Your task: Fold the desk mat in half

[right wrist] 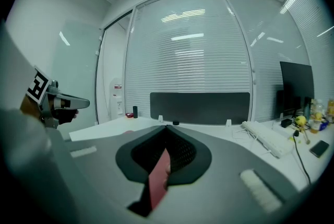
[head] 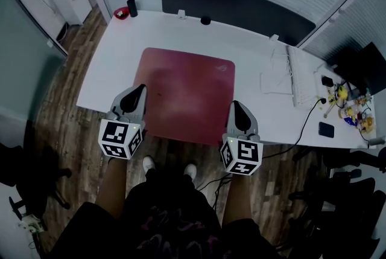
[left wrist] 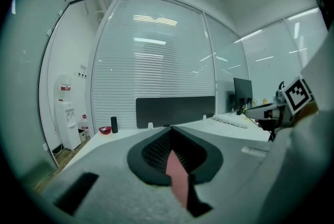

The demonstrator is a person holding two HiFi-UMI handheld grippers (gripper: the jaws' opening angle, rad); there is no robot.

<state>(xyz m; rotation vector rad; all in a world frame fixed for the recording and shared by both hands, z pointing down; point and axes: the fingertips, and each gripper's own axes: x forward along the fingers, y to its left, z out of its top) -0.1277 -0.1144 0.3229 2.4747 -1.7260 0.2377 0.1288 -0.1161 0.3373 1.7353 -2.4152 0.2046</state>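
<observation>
A dark red desk mat lies flat on the white desk, its near edge along the desk's front edge. My left gripper is at the mat's near left corner, and my right gripper is at its near right corner. In the left gripper view a strip of the red mat is pinched between the closed jaws of the left gripper. The right gripper view shows the same: a red sliver of mat is clamped in the right gripper.
A white keyboard and cables lie to the right of the mat, with a phone and small items at the desk's right end. A black cup and red bowl stand at the far left corner. A dark panel backs the desk.
</observation>
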